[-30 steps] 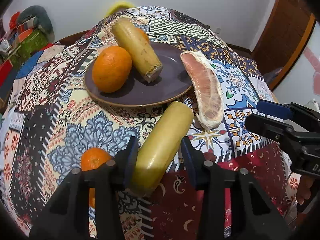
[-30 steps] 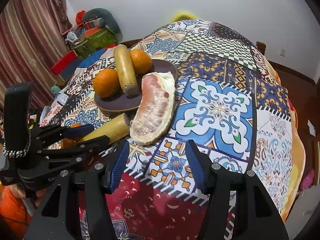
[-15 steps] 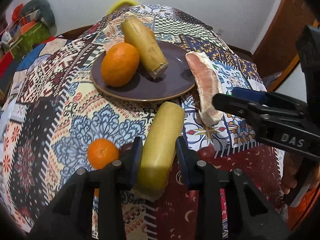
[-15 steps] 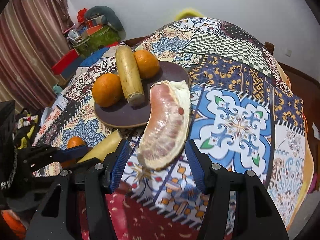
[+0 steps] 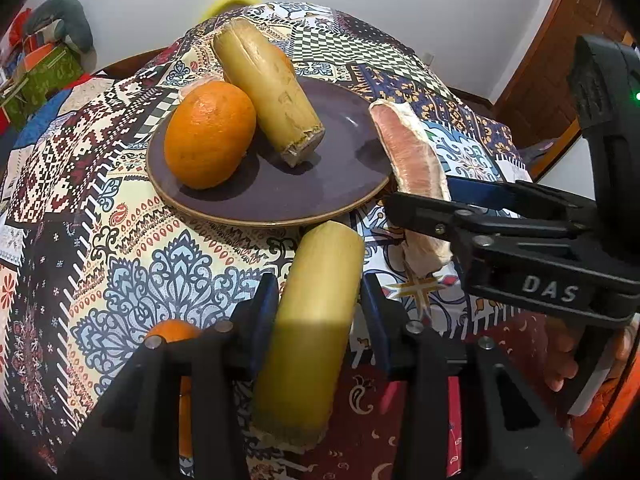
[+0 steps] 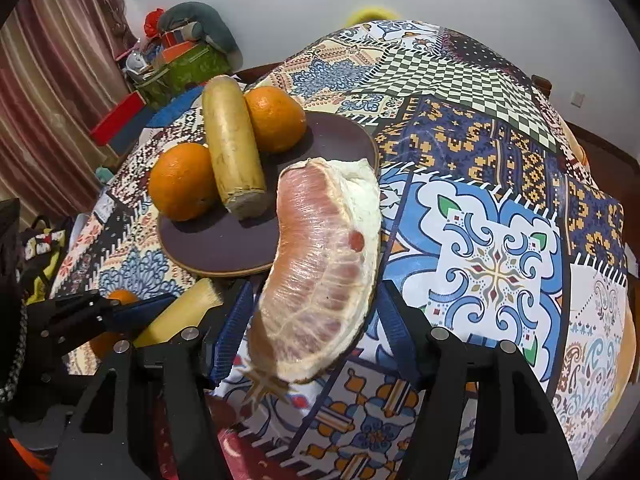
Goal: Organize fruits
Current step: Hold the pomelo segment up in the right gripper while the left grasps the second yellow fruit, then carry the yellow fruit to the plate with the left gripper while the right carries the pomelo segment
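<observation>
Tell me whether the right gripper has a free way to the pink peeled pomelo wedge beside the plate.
Probably yes: the right gripper already straddles the pink peeled pomelo wedge, jaws just opening, with nothing between pads and fruit.

The right gripper (image 6: 316,332) is closing in on the pomelo wedge (image 6: 320,268), its jaws opening wider around it (no pad pressing yet). The left gripper's (image 5: 320,312) jaws are reopening beside the sugarcane piece (image 5: 312,336) between them.

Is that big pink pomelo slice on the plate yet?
Not fully: the pomelo wedge lies on the tablecloth, its far end overlapping the plate's rim.
</observation>
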Demonstrator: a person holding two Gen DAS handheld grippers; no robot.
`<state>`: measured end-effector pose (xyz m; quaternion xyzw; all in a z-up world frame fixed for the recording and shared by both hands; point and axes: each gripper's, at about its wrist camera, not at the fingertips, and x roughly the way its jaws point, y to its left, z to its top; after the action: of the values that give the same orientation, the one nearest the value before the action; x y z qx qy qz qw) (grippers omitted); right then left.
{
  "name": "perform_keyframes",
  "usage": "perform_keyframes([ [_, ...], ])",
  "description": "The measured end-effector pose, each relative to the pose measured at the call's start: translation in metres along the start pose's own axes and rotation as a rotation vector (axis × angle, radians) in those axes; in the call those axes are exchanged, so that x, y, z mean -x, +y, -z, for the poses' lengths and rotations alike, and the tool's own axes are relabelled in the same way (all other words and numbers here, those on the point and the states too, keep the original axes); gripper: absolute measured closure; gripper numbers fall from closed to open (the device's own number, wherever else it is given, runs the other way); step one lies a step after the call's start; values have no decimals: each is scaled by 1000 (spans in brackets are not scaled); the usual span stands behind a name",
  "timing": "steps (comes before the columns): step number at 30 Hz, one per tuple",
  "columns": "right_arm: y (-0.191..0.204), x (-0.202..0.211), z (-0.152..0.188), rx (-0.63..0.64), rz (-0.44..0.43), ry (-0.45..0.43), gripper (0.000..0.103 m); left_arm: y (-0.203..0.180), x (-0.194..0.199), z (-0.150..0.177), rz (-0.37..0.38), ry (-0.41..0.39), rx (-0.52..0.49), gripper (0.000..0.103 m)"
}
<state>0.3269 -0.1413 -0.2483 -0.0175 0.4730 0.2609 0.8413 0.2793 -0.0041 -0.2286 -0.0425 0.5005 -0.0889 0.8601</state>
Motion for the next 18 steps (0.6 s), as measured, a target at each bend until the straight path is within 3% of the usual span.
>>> perform_keyframes([
  [13, -8, 13, 11, -28, -17, -32, 49, -4, 6, 1, -2, -14, -17, 62],
  [18, -9, 23, 13, -29, -9, -51, 50, -7, 26, 3, -15, -62, -35, 63],
])
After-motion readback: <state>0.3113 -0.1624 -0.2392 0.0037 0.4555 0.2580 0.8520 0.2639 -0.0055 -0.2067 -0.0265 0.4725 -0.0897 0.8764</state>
